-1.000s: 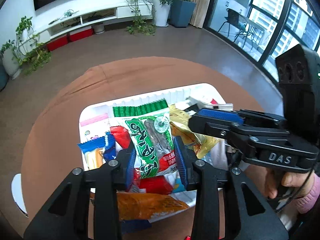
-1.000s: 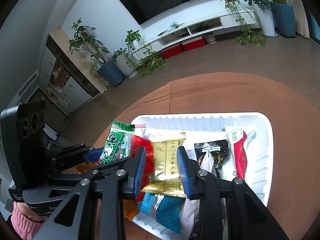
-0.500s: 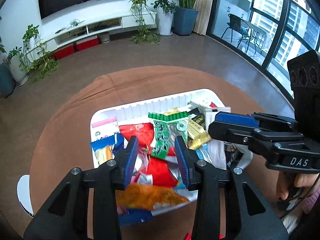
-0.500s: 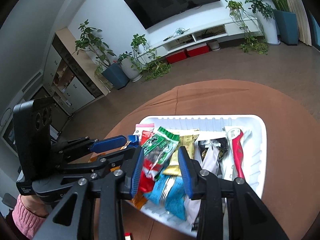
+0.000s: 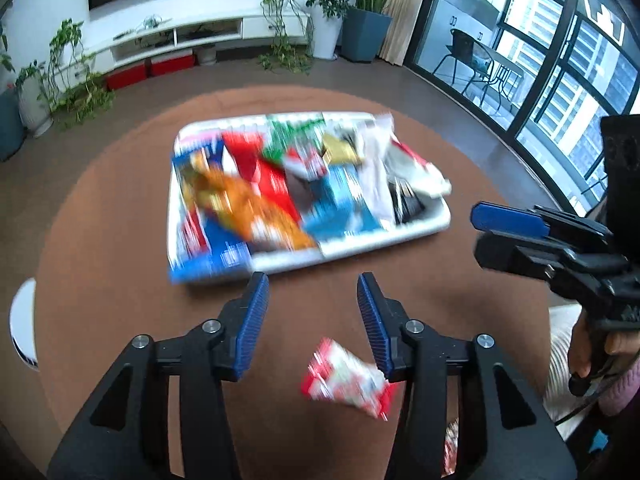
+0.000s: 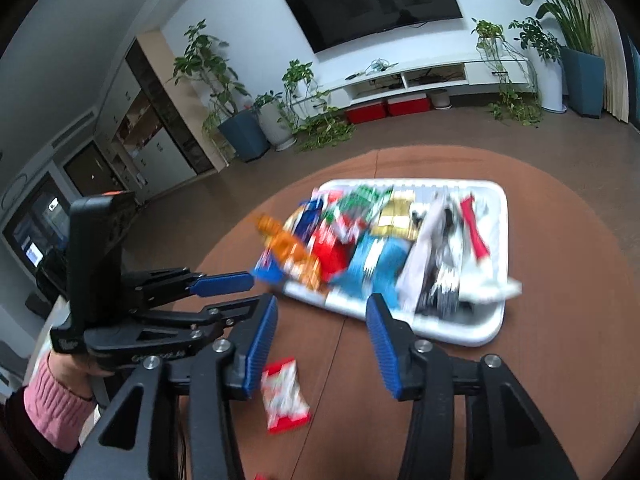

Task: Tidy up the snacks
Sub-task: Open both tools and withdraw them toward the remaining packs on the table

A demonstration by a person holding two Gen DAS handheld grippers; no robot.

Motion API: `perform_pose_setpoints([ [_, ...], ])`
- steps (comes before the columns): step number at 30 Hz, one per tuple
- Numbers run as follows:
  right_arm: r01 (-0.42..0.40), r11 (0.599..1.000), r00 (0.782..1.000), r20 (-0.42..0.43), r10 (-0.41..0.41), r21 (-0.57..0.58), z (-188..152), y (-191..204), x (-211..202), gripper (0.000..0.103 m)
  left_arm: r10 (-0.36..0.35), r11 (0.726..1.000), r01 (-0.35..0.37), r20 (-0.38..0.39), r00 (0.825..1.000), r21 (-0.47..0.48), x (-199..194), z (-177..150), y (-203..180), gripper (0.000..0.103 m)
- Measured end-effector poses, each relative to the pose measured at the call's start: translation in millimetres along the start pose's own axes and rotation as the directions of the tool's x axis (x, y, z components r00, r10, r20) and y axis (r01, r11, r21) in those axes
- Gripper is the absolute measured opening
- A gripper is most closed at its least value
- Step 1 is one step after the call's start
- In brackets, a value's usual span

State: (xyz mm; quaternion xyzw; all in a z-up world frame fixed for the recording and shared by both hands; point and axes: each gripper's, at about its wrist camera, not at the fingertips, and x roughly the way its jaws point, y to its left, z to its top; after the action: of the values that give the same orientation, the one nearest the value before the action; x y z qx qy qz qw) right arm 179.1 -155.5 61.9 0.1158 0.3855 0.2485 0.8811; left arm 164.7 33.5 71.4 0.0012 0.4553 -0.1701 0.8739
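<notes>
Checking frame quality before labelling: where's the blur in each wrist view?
Left wrist view: tray and its snacks smeared by motion, red-and-white packet on the table also soft, own claw sharp. Right wrist view: same smear on tray and packet, room behind fairly crisp; fisheye bends the edges.

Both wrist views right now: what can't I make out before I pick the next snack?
- Snack packets in the white tray: motion blur in both views smears labels and edges.
- Red-and-white packet on the table: print blurred; in the left wrist view a left gripper finger covers its right edge.
- Red item at the right wrist view's bottom edge: cut off.
- Right gripper: jaws apart, nothing between them; they have just been opening, as have the left's.
</notes>
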Motion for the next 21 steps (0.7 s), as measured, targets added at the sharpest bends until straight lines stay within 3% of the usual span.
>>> perform_pose_setpoints([
  [10, 0.011, 1.0, 0.994, -0.108, -0.012, -0.01, -92.5, 32.5, -25.8, 0.053, -0.046, 0.994, 0.038, -0.076, 0.996, -0.107, 5.7, -62.6, -12.3, 0.045],
  [16, -0.001, 1.0, 0.982, -0.19, 0.007, 0.029, -138.2, 44.3, -21.7, 0.054, -0.062, 0.989, 0.049, -0.083, 0.995, -0.14, 3.7, -75.1, -15.7, 0.045],
  [21, -0.008, 0.998, 0.972, -0.233, 0.024, 0.066, -158.7, 44.1, -16.9, 0.054, -0.072, 0.988, 0.058, -0.087, 0.994, -0.146, 5.2, -77.4, -19.2, 0.051],
])
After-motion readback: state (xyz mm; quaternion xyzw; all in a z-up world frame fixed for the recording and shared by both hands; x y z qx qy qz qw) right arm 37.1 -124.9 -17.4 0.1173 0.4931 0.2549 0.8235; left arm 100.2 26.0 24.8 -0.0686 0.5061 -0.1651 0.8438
